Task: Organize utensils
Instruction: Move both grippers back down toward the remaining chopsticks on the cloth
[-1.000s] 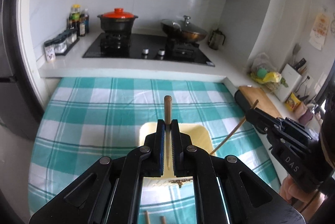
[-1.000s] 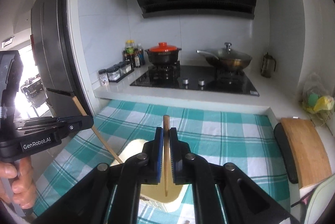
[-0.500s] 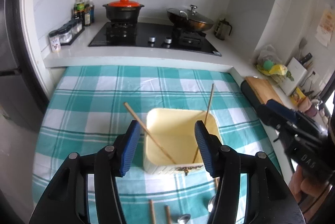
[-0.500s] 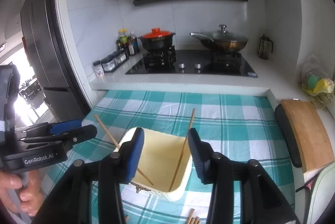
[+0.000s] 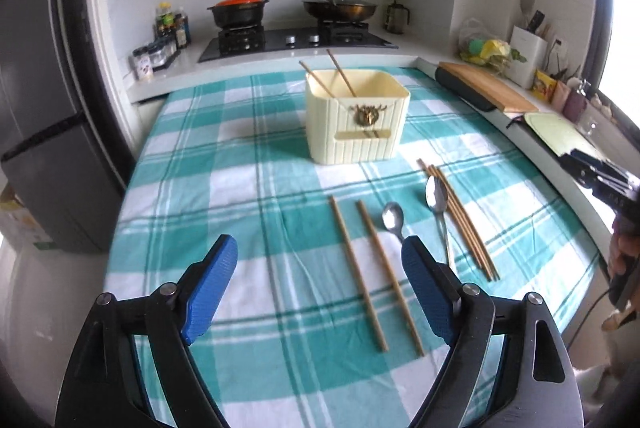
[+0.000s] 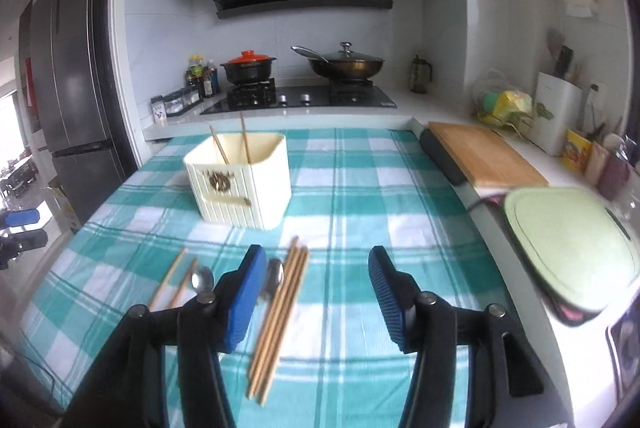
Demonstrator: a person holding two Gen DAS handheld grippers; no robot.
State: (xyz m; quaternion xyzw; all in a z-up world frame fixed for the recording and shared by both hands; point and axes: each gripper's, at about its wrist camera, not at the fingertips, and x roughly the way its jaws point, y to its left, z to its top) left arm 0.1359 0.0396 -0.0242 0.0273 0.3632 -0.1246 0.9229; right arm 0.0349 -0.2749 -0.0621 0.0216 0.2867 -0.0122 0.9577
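two chopsticks (image 5: pixel 340 77) stood in the holder (image 5: pixel 356 123); the rest lay on the table (image 5: pixel 240 187). we had left claw (image 5: pixel 320 284) and right claw (image 6: pixel 316 292) empty, jaws opening. bundled chopsticks (image 6: pixel 280 312) touch the spoon (image 6: pixel 272 278); we risked snagging both.

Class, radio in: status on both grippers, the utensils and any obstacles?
Left gripper and right gripper both empty, jaws opening. Two chopsticks in the cream holder. Loose chopsticks and two spoons on the checked cloth. Nothing blocking.
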